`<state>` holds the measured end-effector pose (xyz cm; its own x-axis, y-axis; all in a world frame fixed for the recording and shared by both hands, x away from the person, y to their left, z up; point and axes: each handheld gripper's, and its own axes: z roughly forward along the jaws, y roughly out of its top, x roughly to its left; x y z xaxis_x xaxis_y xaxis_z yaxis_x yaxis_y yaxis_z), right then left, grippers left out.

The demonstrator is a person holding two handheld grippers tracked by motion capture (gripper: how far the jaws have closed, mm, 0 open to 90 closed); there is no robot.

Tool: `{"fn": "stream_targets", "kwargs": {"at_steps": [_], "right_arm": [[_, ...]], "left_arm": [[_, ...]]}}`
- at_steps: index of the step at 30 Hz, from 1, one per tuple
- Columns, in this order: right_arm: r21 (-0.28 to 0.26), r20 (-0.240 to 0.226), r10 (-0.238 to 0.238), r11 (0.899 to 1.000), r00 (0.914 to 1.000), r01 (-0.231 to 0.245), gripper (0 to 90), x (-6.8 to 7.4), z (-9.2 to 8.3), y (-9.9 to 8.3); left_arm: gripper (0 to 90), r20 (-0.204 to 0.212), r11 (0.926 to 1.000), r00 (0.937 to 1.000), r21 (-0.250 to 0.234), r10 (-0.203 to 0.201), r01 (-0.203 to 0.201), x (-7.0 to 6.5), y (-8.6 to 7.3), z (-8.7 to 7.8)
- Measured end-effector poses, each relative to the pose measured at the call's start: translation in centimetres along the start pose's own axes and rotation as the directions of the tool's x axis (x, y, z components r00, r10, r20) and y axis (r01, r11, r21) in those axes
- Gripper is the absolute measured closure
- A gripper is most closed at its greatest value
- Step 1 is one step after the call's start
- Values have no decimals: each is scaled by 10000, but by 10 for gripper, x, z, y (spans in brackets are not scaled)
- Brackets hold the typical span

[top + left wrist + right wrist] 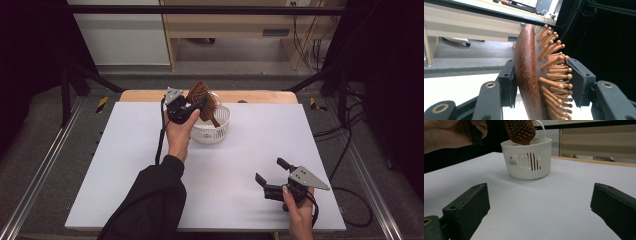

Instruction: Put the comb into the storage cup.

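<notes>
The left gripper holds a brown wooden paddle hairbrush by its head. In the left gripper view the 2 fingers stand narrowly apart with the brush head between them: the left pad lies against the smooth wooden back, and the right pad meets the ball tips of the wooden bristles. The grip is close on the brush, though how firmly the pads press cannot be told.

The brush sits tilted over a white slatted plastic basket, which stands on the table just below and beyond the left fingers. In the right gripper view the brush head rises above the basket's rim, bristles facing that camera, while its handle shows as a dark strip through the basket's slats, reaching down inside. A thin white loop handle arches over the basket behind the brush. The person's left hand wraps the gripper body, with a black sleeve trailing back toward the near edge.

The right gripper rests low near the front right part of the table, held by the right hand. Its 2 fingers are spread wide with only bare white table between them. The basket and brush lie well ahead of these fingers, roughly centred in the gap between them.
</notes>
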<state>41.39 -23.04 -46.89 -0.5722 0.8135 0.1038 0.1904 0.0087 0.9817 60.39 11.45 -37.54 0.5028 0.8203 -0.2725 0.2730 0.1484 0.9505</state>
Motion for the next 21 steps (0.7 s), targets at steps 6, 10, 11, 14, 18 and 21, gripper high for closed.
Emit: {"fn": "stream_targets", "kwargs": {"at_steps": [6, 10, 11, 14, 18, 21], "right_arm": [[15, -43, 2, 10000, 10000, -1, 29, 0, 1, 0], [9, -60, 11, 10000, 10000, -11, 29, 0, 1, 0], [10, -55, 13, 10000, 10000, -13, 28, 0, 1, 0], [10, -46, 9, 10000, 10000, -9, 28, 0, 1, 0], [21, -48, -6, 10000, 10000, 6, 29, 0, 1, 0], [12, -63, -5, 10000, 10000, 5, 28, 0, 1, 0]], "left_arm": [[459, 56, 10000, 10000, 53, -78, 78, 7, -2, -2], [456, 66, 9998, 9998, 84, -199, 199, 11, -2, -4], [455, 67, 9997, 9997, 88, -214, 214, 12, -2, -4], [453, -3, 9995, 9995, 55, -305, 305, 14, -4, -5], [453, -33, 9993, 9993, 46, -366, 366, 16, -5, -6], [453, -32, 9993, 9993, 60, -369, 369, 17, -5, -6]]}}
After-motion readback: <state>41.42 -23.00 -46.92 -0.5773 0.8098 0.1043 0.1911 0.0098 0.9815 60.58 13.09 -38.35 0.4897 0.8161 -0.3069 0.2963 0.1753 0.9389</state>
